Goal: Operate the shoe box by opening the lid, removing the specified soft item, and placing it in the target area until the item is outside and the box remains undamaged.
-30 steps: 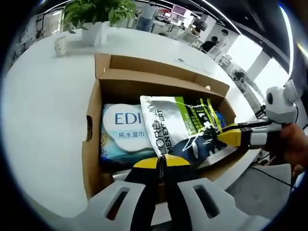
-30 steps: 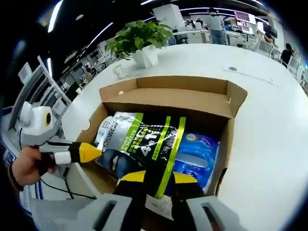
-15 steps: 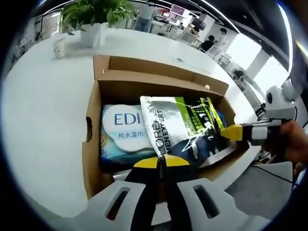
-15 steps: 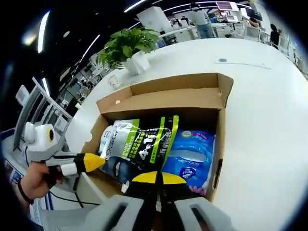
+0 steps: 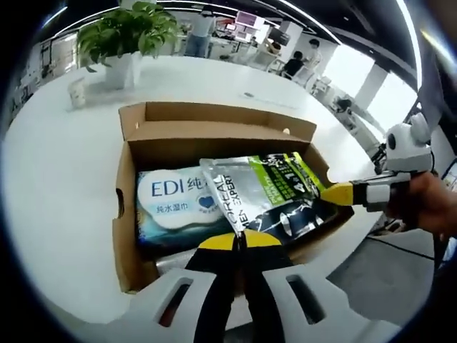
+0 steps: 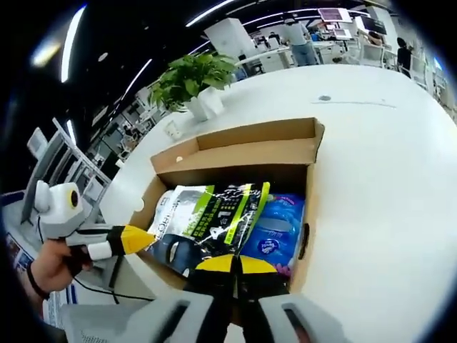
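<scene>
Left gripper view: left gripper (image 5: 240, 243) clenched on glossy crinkled pouch (image 5: 268, 196) at the cardboard shoe box (image 5: 125, 179) near edge; right gripper (image 6: 232, 266) apparently pinching its opposite edge, jaws together; soft wipes pack (image 5: 175, 204) beneath.

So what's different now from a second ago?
Both claws, left and right, are shut on the silver-and-green pouch; the right one closed during this second. The pouch seems raised a little. The cardboard box stays open, and the blue wipes pack stays inside.
</scene>
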`<state>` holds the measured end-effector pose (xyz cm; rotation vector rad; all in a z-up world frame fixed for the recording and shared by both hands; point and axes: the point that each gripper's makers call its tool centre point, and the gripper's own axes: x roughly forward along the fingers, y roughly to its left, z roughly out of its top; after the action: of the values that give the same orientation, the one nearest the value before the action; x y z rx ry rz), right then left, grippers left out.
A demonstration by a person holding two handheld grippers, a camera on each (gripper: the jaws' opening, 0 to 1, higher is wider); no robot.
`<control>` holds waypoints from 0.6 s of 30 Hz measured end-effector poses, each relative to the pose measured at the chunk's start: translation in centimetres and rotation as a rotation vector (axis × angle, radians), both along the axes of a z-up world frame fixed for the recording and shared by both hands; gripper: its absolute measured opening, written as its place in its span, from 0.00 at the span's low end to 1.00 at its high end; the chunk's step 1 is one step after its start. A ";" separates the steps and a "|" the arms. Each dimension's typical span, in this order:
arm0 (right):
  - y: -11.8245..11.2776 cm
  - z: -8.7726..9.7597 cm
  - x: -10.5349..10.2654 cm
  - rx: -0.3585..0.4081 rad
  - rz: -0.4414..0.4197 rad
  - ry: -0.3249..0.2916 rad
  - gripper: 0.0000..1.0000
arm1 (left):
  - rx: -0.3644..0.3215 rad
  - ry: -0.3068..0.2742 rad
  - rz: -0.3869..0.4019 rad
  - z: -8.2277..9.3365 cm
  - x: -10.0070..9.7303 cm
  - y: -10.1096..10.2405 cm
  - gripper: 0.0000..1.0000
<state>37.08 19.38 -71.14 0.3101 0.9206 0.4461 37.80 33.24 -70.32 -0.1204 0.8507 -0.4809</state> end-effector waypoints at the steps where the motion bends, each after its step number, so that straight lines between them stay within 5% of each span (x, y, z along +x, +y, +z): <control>1: -0.2 0.1 -0.1 -0.002 -0.001 -0.004 0.00 | -0.001 -0.006 -0.007 0.3 0.0 -0.3 0.01; 18: -3.7 3.1 -2.1 0.006 -0.050 -0.110 0.00 | -0.005 -0.080 -0.139 3.6 -1.5 -4.0 0.02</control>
<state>35.03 15.67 -68.02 0.3102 0.8027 0.4158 36.34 29.22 -66.68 -0.0464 0.7829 -0.6138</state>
